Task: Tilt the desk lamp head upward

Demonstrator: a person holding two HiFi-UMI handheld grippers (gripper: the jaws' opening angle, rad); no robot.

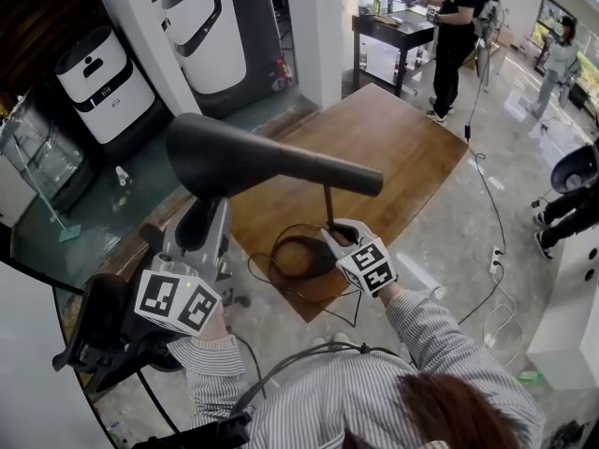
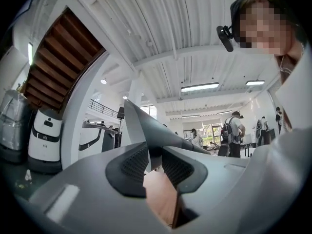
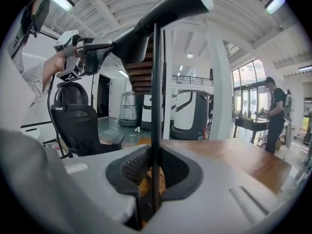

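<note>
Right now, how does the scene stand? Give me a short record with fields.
lamp head: dark cone above the wooden table, wide end lower than narrow end
left hand-held gripper: shut on the lamp head's wide rim
right hand-held gripper: shut on the lamp stem, low down
lamp base: on the table, cord lying by it

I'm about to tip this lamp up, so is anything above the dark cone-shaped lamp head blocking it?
Nothing visible does: only open air lies above the dark cone-shaped lamp head. The left gripper clamps its wide end; the right gripper clamps the thin black stem.
</note>
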